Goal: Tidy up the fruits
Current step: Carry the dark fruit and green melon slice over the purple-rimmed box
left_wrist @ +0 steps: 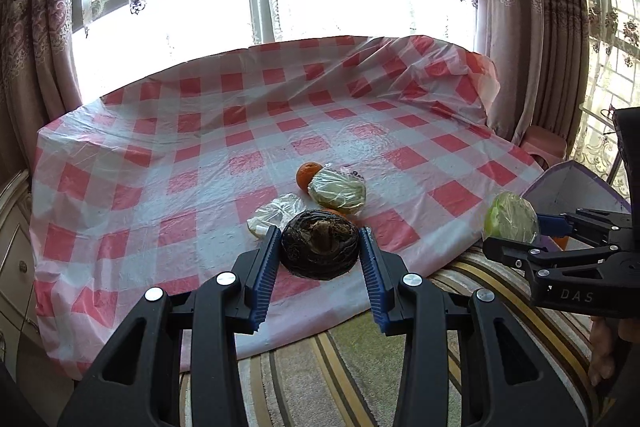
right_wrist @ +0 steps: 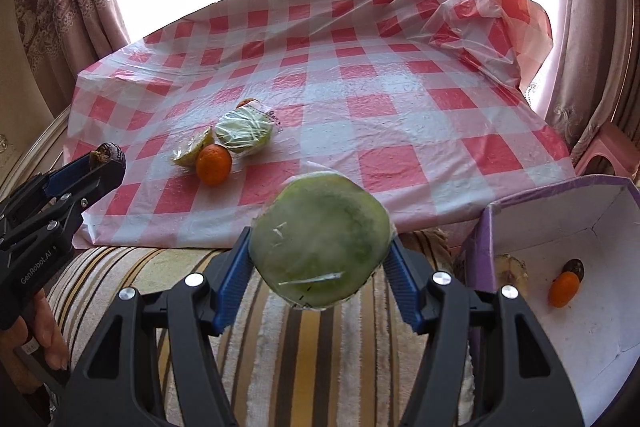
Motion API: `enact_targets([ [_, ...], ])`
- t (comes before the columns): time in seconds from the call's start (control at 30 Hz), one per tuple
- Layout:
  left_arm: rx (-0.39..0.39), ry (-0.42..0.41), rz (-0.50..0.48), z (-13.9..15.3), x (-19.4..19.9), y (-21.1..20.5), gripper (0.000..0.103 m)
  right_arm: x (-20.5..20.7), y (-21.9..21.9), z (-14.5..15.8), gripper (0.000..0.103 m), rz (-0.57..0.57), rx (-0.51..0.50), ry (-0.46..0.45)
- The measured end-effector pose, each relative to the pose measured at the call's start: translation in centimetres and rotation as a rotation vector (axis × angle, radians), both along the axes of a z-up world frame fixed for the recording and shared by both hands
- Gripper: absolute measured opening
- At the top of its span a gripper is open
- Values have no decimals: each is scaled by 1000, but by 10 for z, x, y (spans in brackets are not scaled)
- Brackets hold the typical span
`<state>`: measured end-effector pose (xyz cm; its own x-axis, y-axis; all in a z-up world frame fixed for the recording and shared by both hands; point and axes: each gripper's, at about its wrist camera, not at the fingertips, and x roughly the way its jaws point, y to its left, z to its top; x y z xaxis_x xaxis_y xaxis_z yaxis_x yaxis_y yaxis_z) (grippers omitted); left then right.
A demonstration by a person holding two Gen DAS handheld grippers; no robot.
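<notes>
My left gripper (left_wrist: pixel 319 247) is shut on a dark brown round fruit (left_wrist: pixel 319 250) and holds it above the near edge of the checked table (left_wrist: pixel 160 155). My right gripper (right_wrist: pixel 320 247) is shut on a plastic-wrapped green cut fruit (right_wrist: pixel 322 241), held over the striped cushion left of the purple box (right_wrist: pixel 560 203). On the table lie a wrapped green fruit (right_wrist: pixel 244 131), a small wrapped piece (right_wrist: pixel 190 149) and an orange (right_wrist: pixel 214 164). A second orange (left_wrist: pixel 308 174) lies behind the wrapped fruit. The box holds an orange (right_wrist: pixel 563 289), a dark fruit and a pale piece.
The table has a red and white checked plastic cover, bunched at the far right (right_wrist: pixel 500 19). A striped cushion (right_wrist: pixel 328 347) lies in front of it. A pink stool (right_wrist: pixel 608 151) stands at the right. Curtains and a window are behind.
</notes>
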<state>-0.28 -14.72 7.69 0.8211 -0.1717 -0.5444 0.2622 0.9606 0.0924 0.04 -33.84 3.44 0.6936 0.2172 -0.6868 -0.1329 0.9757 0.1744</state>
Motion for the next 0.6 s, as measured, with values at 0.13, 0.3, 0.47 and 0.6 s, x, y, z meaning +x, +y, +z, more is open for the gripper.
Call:
enact_targets([
  [0.13,6,5,-49,1,4,-20,38,-5,-22,-2,63,-38,-8,8],
  [0.3,21,8,-117,0,5,-47,38,-11,-52,-3,63,-99,-20,14],
  [0.47,24,17,-192,-2,6,-76,38,-17,-89,-4,63,-178,-35,21],
  [0.6,25,29,-254,-5,8,-102,38,-22,-121,-6,63,-252,-53,32],
])
